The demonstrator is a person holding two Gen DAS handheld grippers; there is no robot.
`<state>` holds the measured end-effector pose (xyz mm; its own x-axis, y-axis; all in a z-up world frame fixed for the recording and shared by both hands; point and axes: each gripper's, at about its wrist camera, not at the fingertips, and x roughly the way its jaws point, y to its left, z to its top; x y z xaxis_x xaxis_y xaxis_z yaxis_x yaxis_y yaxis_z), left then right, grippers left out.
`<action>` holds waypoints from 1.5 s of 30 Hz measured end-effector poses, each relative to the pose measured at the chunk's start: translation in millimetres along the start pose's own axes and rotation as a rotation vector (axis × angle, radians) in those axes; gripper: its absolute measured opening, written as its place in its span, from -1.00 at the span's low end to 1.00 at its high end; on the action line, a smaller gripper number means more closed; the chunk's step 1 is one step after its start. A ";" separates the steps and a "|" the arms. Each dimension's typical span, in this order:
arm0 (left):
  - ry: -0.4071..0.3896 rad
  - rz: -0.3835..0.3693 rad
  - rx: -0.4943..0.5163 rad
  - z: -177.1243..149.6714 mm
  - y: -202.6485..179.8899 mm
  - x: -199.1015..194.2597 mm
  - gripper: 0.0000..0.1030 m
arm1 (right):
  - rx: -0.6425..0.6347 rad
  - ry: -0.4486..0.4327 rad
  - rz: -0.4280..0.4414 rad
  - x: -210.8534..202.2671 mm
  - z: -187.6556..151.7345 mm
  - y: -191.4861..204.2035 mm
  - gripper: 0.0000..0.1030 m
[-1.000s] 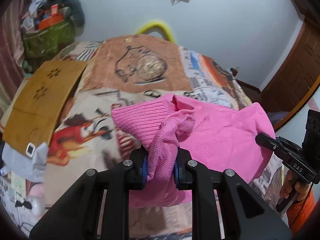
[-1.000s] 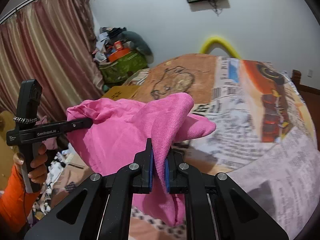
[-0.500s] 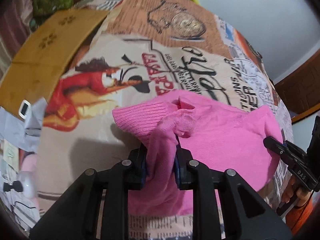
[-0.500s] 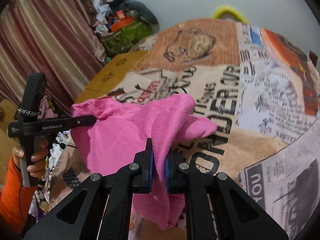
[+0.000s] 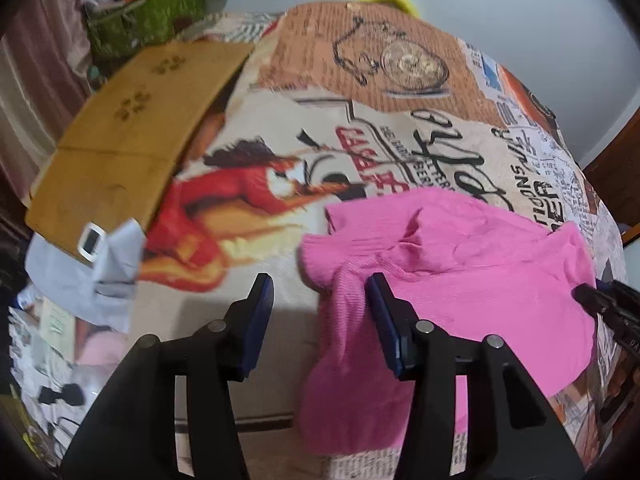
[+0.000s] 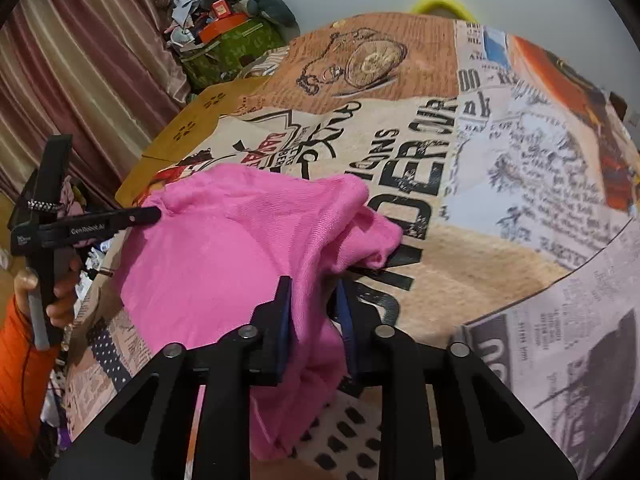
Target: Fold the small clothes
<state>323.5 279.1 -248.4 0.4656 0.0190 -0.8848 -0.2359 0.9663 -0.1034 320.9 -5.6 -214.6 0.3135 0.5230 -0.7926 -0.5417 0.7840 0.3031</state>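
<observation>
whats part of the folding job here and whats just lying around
Job: pink garment; left gripper, jaws opening, cloth against one pad; right gripper, jaws opening, cloth between them.

Lying about: cardboard sheet; grey cloth; green bag of clutter; printed bedspread.

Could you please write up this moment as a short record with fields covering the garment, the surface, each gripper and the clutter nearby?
garment: pink knit top, spread on the bed, near edge hanging over the side
surface: printed bedspread with newspaper-style lettering
left gripper: jaws opening, wide apart; a bunched fold of pink cloth lies against one pad only
right gripper: jaws opening; pink cloth between them, loosely
left-hand side of bed: flattened cardboard, a grey cloth at its near end
background: green bag piled with things, curtain
</observation>
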 end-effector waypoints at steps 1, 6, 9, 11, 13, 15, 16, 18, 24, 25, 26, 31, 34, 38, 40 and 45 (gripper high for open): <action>-0.018 0.009 0.012 1.8 0.3 -6.1 -0.05 | -0.006 -0.008 -0.010 -3.9 0.5 0.0 -0.53; -0.071 -0.009 0.063 9.5 -7.8 -21.2 -0.05 | -0.017 -0.078 -0.021 -21.5 11.7 -0.6 -0.39; -0.073 -0.035 0.105 14.4 -23.1 -18.0 -0.05 | -0.016 -0.104 -0.021 -21.8 22.8 -1.5 -0.39; -0.063 -0.039 0.127 16.7 -32.8 -10.5 -0.05 | -0.018 -0.102 -0.024 -15.4 29.1 -1.9 -0.39; -0.043 -0.031 0.155 18.2 -42.5 1.6 -0.05 | -0.023 -0.093 -0.027 -6.5 32.7 -2.7 -0.39; -0.017 -0.019 0.175 18.5 -49.9 14.9 -0.05 | -0.027 -0.072 -0.036 4.8 35.5 -4.3 -0.39; -0.004 -0.014 0.185 18.2 -52.8 21.2 -0.05 | -0.022 -0.061 -0.045 12.5 36.4 -5.9 -0.39; -0.002 0.015 0.190 18.0 -54.8 29.2 -0.05 | -0.008 -0.051 -0.040 19.1 36.1 -9.4 -0.39; -0.009 0.024 0.124 24.8 -43.6 40.8 -0.12 | -0.050 -0.060 -0.048 31.1 33.9 -8.8 -0.89; 0.000 0.028 0.114 25.6 -41.9 45.5 -0.12 | -0.067 -0.061 -0.058 32.5 33.4 -8.3 -0.90; 0.010 0.032 0.108 25.9 -41.1 49.7 -0.12 | -0.076 -0.058 -0.065 34.3 32.7 -8.8 -0.91; 0.029 0.031 0.057 25.6 -35.4 65.0 -0.11 | -0.047 -0.048 -0.062 40.4 31.0 -21.4 -0.94; 0.031 0.061 0.079 26.4 -40.6 62.6 -0.12 | -0.045 -0.051 -0.070 38.1 31.1 -20.8 -0.94; 0.026 0.060 0.070 26.5 -41.4 47.4 -0.12 | -0.040 -0.049 -0.097 27.4 30.6 -18.4 -0.82; 0.001 0.067 0.080 25.1 -44.1 31.1 -0.12 | -0.029 -0.055 -0.112 17.1 30.8 -19.4 -0.78; -0.106 0.091 0.129 18.9 -54.8 -26.6 -0.12 | -0.023 -0.121 -0.105 -24.8 31.2 -12.7 -0.78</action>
<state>340.2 230.5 -210.6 0.5360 0.1279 -0.8345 -0.1732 0.9841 0.0396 344.3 -18.2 -182.3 0.4599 0.4762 -0.7494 -0.5183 0.8293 0.2089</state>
